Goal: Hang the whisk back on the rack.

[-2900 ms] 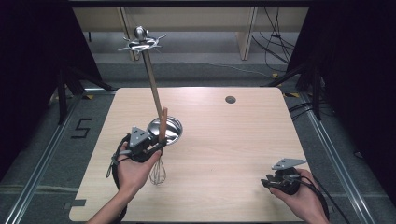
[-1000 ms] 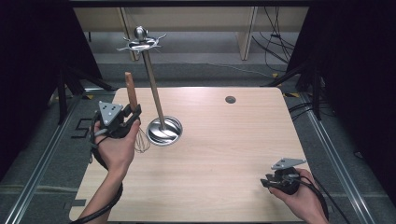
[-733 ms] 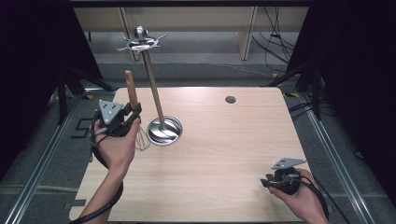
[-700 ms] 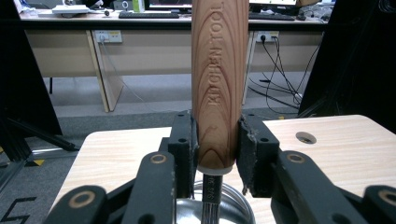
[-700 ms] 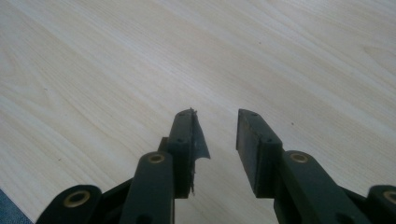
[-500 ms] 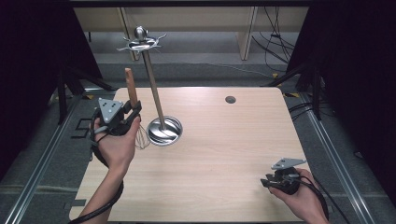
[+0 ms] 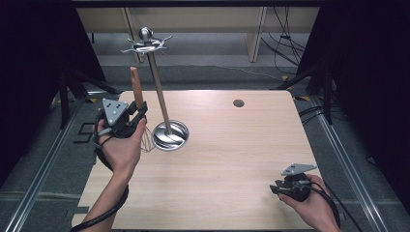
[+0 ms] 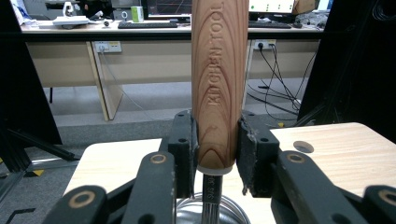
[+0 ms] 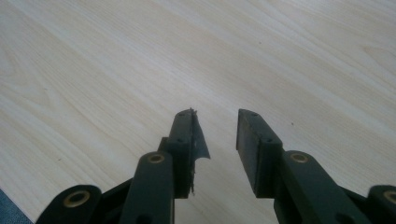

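My left gripper (image 7: pixel 139 110) is shut on the wooden handle of a whisk (image 7: pixel 137 87), held upright over the table's left side, wire head (image 7: pixel 146 141) hanging down by the hand. In the left gripper view the handle (image 8: pixel 218 84) stands clamped between both pads (image 8: pixel 185 149), its metal shaft below. A metal utensil stand (image 7: pixel 159 79) with a round base (image 7: pixel 170 136) and hooked top (image 7: pixel 145 44) rises just right of the whisk. My right gripper (image 7: pixel 276 187) rests low at the table's near right corner, open with nothing between its jaws; its fingertips (image 9: pixel 215 133) frame bare wood.
The light wooden table (image 7: pixel 232 145) has a small dark round hole (image 7: pixel 238 103) near its far edge. Black frames and curtains flank both sides. Desks and cables (image 7: pixel 275 43) lie beyond the far edge.
Earlier the whisk stood by the stand's base near the table's middle; the left gripper carried it up and to the left. Over the last second it has barely shifted. The right gripper stayed put.
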`<action>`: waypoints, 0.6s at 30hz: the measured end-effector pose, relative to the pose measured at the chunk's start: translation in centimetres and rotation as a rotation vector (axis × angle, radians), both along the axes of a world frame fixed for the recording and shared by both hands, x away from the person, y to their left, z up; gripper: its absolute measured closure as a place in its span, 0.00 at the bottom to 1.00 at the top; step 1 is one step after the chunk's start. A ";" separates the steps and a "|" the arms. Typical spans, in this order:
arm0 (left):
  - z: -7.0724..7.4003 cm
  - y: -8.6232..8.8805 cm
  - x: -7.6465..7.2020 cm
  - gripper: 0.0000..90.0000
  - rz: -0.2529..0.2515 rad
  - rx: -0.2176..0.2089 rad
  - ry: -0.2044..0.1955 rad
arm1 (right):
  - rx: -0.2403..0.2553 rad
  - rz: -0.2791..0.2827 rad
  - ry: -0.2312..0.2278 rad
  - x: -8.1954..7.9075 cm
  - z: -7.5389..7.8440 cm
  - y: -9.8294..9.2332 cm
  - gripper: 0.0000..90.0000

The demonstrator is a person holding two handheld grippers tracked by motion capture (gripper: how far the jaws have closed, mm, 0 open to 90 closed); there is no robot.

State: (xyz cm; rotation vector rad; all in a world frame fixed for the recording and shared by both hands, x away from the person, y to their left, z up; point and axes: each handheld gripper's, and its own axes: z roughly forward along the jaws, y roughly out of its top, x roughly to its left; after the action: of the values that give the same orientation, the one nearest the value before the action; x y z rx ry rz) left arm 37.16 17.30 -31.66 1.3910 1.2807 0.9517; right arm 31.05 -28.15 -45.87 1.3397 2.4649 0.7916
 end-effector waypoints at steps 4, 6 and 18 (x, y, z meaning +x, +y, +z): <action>0.1 0.0 0.1 0.76 -0.001 0.003 -0.004 | -0.016 0.021 -0.021 0.1 -0.1 -0.2 0.76; 0.2 0.0 0.1 0.76 -0.001 0.002 -0.004 | -0.016 0.020 -0.021 0.1 -0.1 -0.2 0.76; 0.6 -0.1 0.2 0.76 -0.002 0.006 -0.012 | -0.013 0.017 -0.015 0.1 -0.1 -0.1 0.76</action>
State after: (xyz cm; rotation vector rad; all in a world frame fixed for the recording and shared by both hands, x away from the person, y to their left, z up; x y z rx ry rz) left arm 37.31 17.18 -31.06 1.3889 1.2688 0.9619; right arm 31.17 -28.30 -45.96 1.3047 2.4688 0.7860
